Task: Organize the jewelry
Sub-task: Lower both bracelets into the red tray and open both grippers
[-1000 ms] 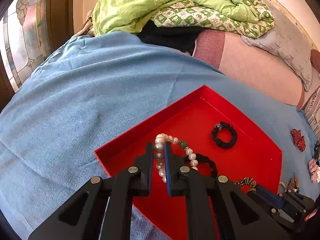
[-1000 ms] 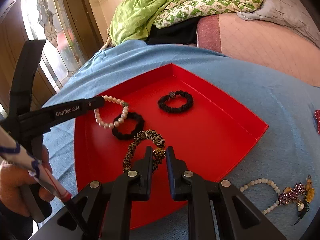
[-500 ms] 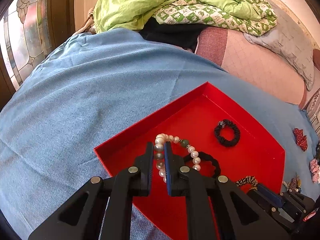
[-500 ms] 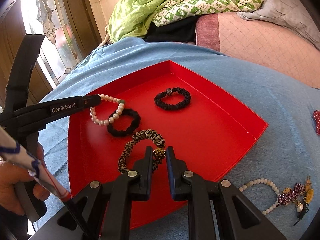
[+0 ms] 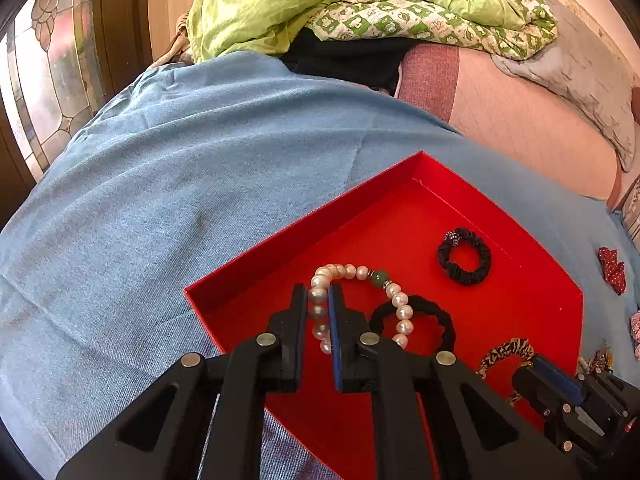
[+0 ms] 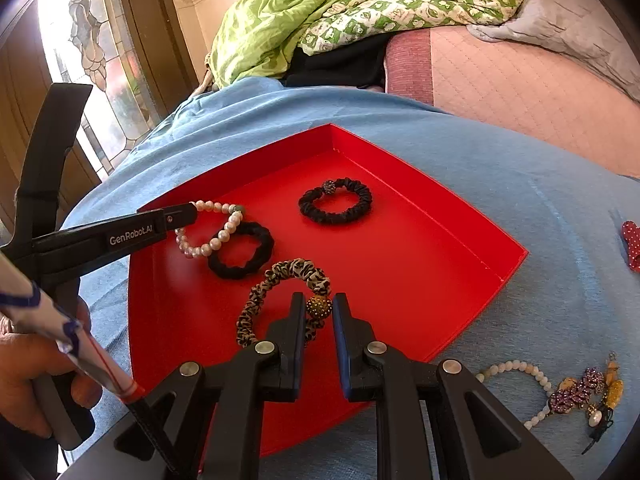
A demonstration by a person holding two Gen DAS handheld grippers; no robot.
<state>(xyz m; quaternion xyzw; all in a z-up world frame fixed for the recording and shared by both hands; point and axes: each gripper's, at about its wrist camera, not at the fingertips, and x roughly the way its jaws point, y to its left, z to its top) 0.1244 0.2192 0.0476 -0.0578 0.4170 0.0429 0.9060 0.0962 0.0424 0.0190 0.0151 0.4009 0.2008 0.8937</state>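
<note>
The left gripper (image 5: 318,292) is closed on a pearl bracelet (image 5: 394,300). A few pearls are pinched between its two fingers, and the rest of the loop curves away to the right. The far side of the loop lies across a plain black hair tie (image 5: 436,316), so the two are touching. All of this is inside the near left part of a red tray (image 5: 304,216).

The right gripper (image 6: 317,312) is closed on a leopard-print hair tie (image 6: 280,276). The round gold bead (image 6: 319,307) of that tie is held between the fingers. The spotted loop is spread out to the left and ahead of the fingers, in the near part of the tray.

The left gripper is also seen in the right wrist view, reaching in from the left and held by a hand (image 6: 36,376).

Farther back in the tray, a second black hair tie with a small bead (image 6: 336,200) is lying alone, well apart from both grippers.

The tray is set on a blue cloth (image 5: 180,160) spread over a bed. On the cloth to the right of the tray, more jewelry is seen: a white bead string with charms (image 6: 560,388) and a red dotted bow (image 6: 632,244).

At the far end of the bed, a green blanket (image 5: 320,0) is piled up.
</note>
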